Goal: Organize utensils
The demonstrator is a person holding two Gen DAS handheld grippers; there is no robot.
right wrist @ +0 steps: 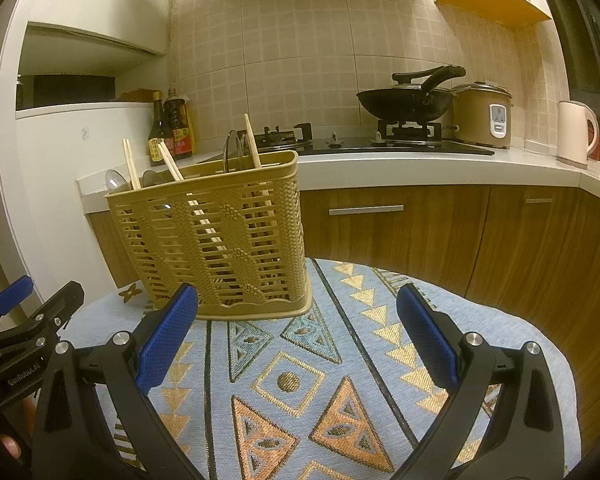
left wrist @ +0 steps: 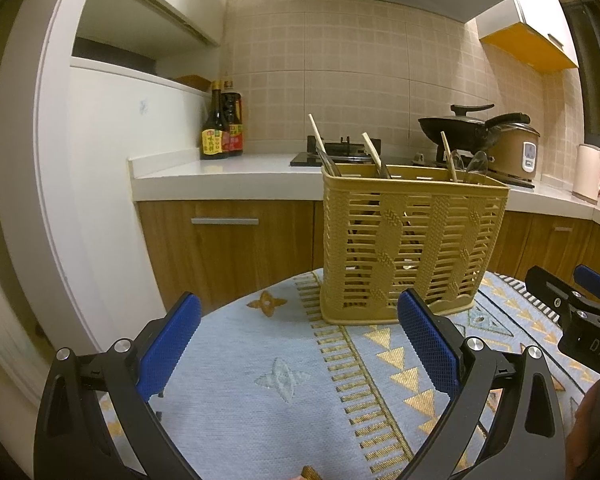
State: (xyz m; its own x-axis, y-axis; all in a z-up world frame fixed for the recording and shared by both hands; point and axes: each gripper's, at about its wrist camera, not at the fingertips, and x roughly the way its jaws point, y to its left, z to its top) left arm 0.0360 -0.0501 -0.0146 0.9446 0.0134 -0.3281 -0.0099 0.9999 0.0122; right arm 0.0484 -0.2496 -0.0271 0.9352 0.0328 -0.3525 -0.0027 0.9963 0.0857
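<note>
Between the blue pads of the left gripper (left wrist: 298, 344) lies only bare tablecloth (left wrist: 236, 392); its jaws stand wide apart and grasp nothing. The right gripper (right wrist: 298, 340) is spread just as wide and is likewise empty, hovering over the patterned triangles of the cloth. Just beyond both, toward the far edge of the table, stands the tan slotted utensil basket (left wrist: 412, 240), upright, its base resting on the cloth. From it rise several wooden chopsticks (left wrist: 319, 142) leaning at different angles, and spoons (right wrist: 116, 181) whose bowls show above the rim; they look to be mixed across its compartments, though the dividers are hard to make out. At the very near edge of the left view a small brown end (left wrist: 310, 472) pokes in, too cropped to identify. Farther off, the kitchen counter carries sauce bottles (left wrist: 222, 128) at the left, a wok (right wrist: 406, 102) on the stove, a rice cooker (right wrist: 484, 118) and a kettle (right wrist: 574, 134) at the right. The basket looks light and tall, so I judge the chief risk to be tipping or sliding it when a gripper reaches among the leaning sticks; a chopstick pinched near its tip could also pivot and slip, and the two grippers sit close enough to collide.
</note>
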